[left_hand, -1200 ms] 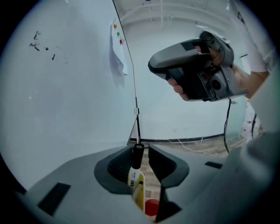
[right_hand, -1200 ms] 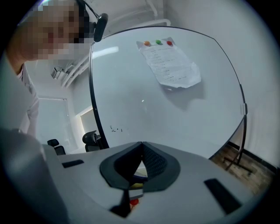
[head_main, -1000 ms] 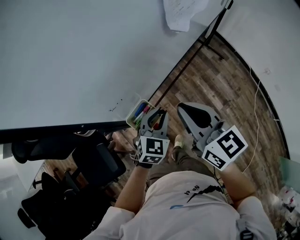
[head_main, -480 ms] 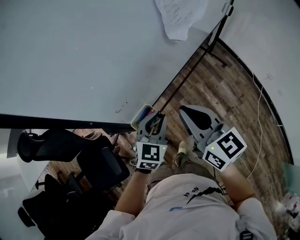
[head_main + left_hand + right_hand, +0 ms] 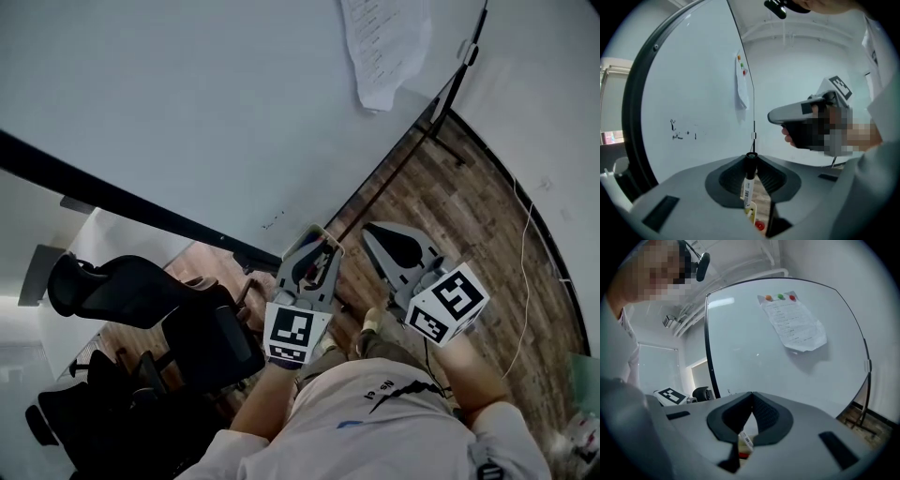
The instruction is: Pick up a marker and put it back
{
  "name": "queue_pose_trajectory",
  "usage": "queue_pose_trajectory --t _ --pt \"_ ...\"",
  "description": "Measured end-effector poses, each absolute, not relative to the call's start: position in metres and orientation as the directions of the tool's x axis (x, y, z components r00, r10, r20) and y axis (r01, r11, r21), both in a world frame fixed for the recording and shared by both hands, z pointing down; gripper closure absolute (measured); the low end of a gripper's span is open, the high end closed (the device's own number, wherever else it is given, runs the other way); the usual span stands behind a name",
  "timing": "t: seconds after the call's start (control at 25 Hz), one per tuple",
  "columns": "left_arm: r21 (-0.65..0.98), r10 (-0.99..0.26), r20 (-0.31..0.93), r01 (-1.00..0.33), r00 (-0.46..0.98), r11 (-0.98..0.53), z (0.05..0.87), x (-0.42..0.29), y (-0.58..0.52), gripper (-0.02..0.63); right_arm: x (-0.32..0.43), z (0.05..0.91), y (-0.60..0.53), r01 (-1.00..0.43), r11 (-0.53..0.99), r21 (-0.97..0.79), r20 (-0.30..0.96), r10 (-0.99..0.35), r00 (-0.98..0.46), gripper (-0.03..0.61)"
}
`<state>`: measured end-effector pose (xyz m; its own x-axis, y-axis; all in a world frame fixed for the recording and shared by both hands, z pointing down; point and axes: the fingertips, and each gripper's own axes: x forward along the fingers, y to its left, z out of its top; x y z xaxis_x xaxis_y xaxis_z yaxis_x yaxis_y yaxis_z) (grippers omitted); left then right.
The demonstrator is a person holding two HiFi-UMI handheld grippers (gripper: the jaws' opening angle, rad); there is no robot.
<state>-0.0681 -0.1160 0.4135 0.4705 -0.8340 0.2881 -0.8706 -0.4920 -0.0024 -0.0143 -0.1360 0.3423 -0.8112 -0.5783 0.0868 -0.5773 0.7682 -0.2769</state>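
Note:
A marker (image 5: 748, 183) with a black cap and a white labelled body stands upright between the jaws of my left gripper (image 5: 751, 158), which is shut on it. In the head view the left gripper (image 5: 321, 246) points up at the lower edge of the whiteboard (image 5: 206, 112), and the marker (image 5: 310, 266) shows as a dark bar between its jaws. To its right my right gripper (image 5: 369, 231) hangs over the wooden floor. Its jaws meet at the tips in the right gripper view (image 5: 751, 395), with nothing gripped.
A paper sheet (image 5: 384, 47) is pinned to the whiteboard under coloured magnets (image 5: 780, 297). Small black scribbles (image 5: 682, 131) mark the board. Black office chairs (image 5: 159, 309) stand at lower left. The board's stand leg (image 5: 450, 103) runs across the wooden floor (image 5: 487, 216).
The left gripper has risen from the marker tray toward the board with the marker in its jaws. The tray has dropped out of sight. The right gripper has barely moved.

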Motion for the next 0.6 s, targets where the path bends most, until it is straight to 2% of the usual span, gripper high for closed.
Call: queue_pose_trajectory --t 0.6 --pt "0.034 -0.839 0.144 -0.85 0.524 -0.525 0.32 -0.071 -0.09 0.531 -0.027 0.305 -0.117 -0.559 0.797 -0.228 0.024 -0.57 -0.821 0.565"
